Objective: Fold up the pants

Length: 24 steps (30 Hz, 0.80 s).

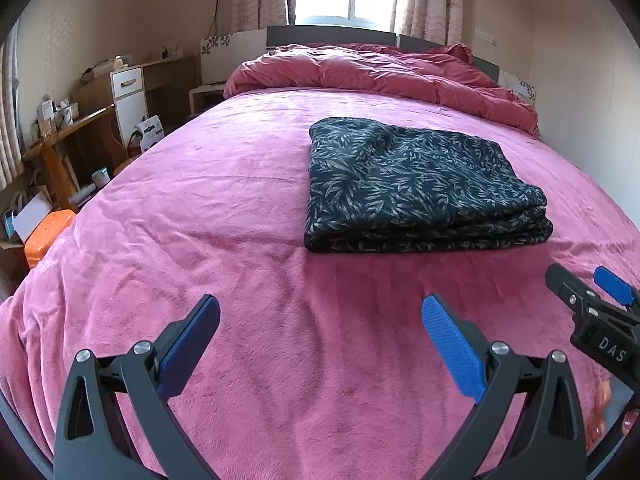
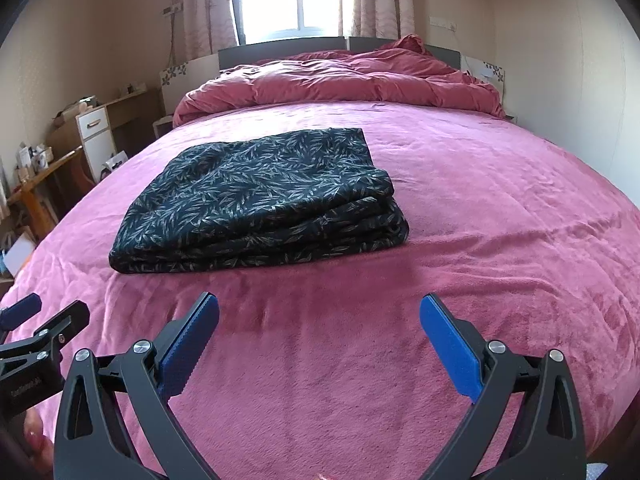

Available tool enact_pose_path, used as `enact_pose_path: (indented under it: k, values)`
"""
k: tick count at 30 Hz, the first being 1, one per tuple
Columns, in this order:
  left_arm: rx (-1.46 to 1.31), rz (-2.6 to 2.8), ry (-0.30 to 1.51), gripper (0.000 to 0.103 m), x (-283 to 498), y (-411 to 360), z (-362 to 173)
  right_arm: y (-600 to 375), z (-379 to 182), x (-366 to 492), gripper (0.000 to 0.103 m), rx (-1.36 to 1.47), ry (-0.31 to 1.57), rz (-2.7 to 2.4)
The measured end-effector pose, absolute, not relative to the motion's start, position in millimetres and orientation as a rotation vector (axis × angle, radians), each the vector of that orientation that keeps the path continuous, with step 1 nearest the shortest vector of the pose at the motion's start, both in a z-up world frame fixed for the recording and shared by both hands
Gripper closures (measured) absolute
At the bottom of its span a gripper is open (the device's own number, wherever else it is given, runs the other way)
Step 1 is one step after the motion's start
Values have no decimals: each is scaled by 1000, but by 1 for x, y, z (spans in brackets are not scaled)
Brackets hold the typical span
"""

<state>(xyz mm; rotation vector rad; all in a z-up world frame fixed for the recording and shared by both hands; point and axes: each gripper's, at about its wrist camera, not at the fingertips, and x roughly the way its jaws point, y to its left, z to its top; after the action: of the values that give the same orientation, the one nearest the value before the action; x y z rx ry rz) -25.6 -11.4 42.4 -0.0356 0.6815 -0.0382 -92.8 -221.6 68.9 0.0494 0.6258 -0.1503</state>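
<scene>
Dark leaf-print pants [image 1: 416,184] lie folded in a neat stack on the bed [image 1: 240,240], so the left gripper [image 1: 320,344] and right gripper [image 2: 320,340] hang near them, jaws apart, empty.

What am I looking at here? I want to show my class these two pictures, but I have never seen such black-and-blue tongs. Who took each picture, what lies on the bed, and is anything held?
No robot is here. A person holds a two-finger gripper in each hand, and a wide-angle camera on each looks forward along its fingers. One picture comes from the left gripper, the other from the right gripper; each also catches its neighbour at the edge. The blue pads are the fingertips. On the pink bed lie dark leaf-print pants, folded into a neat layered rectangle. A red quilt is bunched by the headboard. Both grippers are open, hold nothing, and sit short of the pants.
</scene>
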Motion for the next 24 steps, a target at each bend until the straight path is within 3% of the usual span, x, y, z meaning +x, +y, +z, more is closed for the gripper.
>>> enact_pose_path:
  k: [24]
  values:
    - [-4,-50,689,2,-26,-20,39,-219,67,-92,3,54,646,-144]
